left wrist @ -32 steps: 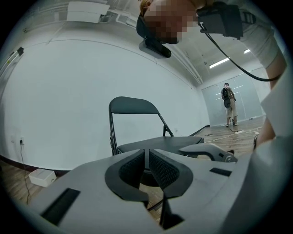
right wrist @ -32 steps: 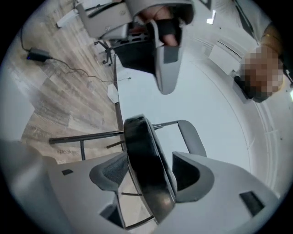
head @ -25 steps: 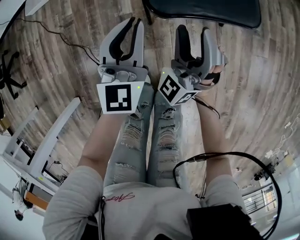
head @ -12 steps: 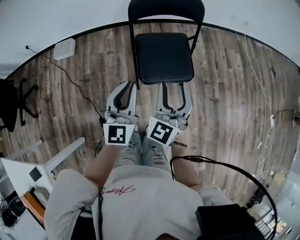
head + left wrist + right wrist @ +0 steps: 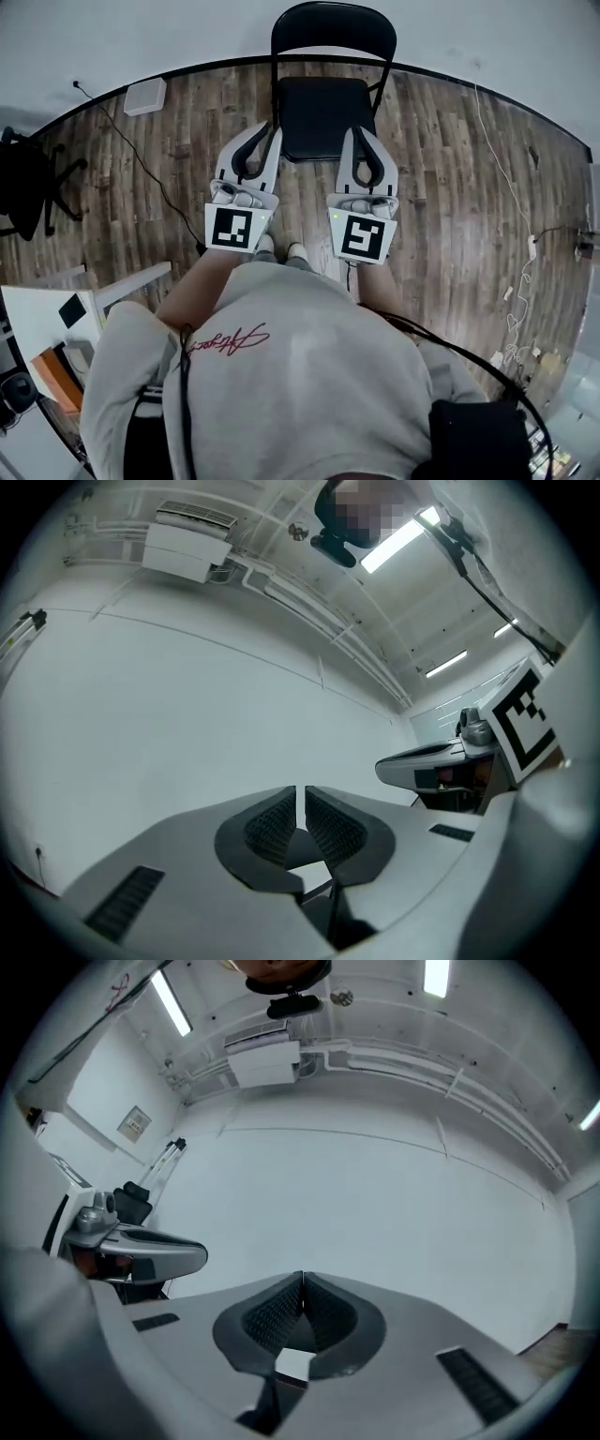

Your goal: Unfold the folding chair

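The black folding chair (image 5: 319,114) stands unfolded on the wood floor ahead of me, seat level and backrest (image 5: 334,26) toward the white wall. My left gripper (image 5: 266,131) hovers over the seat's front left corner, and my right gripper (image 5: 362,138) over its front right corner. Neither touches the chair. In the left gripper view the left gripper (image 5: 302,803) has its pads almost together with nothing between them. The right gripper (image 5: 301,1288) in its own view is shut and empty. Both gripper views look at the bare wall; the chair is hidden in them.
A white box (image 5: 148,96) and a cable (image 5: 141,159) lie on the floor at the left. A black office chair (image 5: 28,183) and a white desk (image 5: 56,309) stand further left. Cables (image 5: 511,141) trail along the right. An air-conditioning unit (image 5: 267,1058) hangs high on the wall.
Both grippers have risen from near the floor to above the chair's seat. The right gripper's jaws went from wide open to shut and it rolled marker-up. The whole chair has come into view.
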The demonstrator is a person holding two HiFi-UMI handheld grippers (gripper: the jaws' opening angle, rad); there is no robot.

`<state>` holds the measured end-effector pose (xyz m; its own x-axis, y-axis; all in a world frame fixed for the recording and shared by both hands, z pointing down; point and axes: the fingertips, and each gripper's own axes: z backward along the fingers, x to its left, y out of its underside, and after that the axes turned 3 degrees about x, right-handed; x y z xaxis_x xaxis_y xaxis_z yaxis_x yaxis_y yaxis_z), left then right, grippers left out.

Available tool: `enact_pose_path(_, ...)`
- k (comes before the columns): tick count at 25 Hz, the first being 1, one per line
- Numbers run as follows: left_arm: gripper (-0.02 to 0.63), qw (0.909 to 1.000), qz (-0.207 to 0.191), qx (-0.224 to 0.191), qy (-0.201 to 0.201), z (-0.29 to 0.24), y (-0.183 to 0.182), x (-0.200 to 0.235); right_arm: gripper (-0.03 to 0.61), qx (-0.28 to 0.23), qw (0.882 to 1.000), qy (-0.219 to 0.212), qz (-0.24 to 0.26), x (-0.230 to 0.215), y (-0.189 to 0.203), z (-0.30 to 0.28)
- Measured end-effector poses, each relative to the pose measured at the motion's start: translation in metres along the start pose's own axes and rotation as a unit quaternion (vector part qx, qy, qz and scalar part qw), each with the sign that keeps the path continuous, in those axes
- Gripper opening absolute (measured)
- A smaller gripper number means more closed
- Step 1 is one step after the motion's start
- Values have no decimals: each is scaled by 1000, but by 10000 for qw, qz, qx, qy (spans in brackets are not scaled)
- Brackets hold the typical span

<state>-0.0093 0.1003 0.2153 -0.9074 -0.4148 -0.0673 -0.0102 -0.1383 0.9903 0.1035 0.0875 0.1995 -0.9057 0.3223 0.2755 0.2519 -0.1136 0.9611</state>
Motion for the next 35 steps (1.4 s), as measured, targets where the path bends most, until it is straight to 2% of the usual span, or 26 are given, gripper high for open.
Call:
enact_pose_path(4,39,9995,-91,-69,291,9,-8,-11,17,-116,9995,-206,-197,5,-9,11)
enact_pose_path(10,17,9991,-90,-169,367,7,-17,-12,17,-129,9987,-369,-323,14,-11,15)
enact_pose_path(16,17,9986,-50,-165,496,4,-18,-17,17,-165,9983,-374,-424,13,-16,16)
enact_pose_path(22,16,9982,-5,-108,585,0,-15,-24,17,-13,9968,-264,-755,2,-11,18)
enact_pose_path(29,17,9982,16,-75,594,6,-11,-25,15,228,9962,-381,-752,10,-2,22)
enact_pose_path(32,17,9986,-7,-35,536,10,-9,-22,15,-35,9958,-518,-750,17,-8,23)
enact_pose_path(35,16,9987,-50,-62,498,14,-10,-20,17,-66,9960,-520,-724,18,-11,25)
